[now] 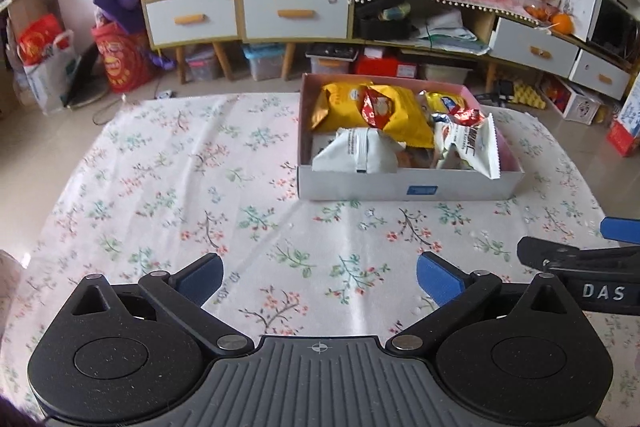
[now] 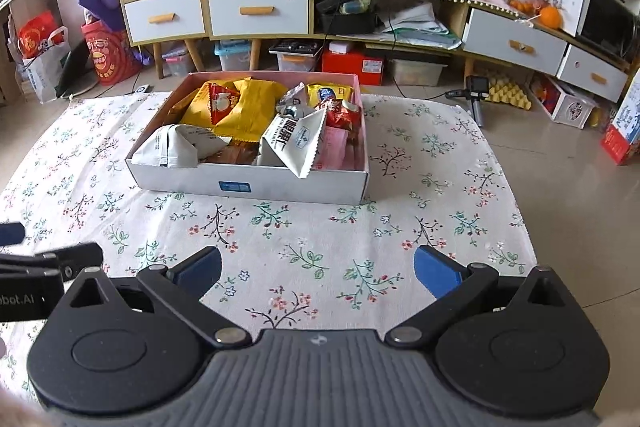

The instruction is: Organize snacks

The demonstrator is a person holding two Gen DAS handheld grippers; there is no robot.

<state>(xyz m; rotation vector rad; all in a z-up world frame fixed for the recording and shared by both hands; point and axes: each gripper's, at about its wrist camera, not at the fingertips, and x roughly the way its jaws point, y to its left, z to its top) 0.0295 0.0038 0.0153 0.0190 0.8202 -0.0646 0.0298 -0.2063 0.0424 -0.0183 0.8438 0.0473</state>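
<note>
Both sets of my fingers spread wide, empty: left gripper (image 1: 319, 277), right gripper (image 2: 318, 273), short of shallow white cardboard box (image 2: 248, 183); crinkly snack packets (image 2: 236, 107) heaped inside; judge tidy job: approach low, pinch white foil packet (image 2: 298, 143) overhanging front wall

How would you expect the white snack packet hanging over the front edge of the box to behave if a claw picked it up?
The white snack packet is probably floppy: its creased film folds over the front wall of the box. It looks puffed, so likely light for its size. The glossy wrapper may slip, and its contents could crush under a hard squeeze; the serrated end seems a safer grip.
</note>
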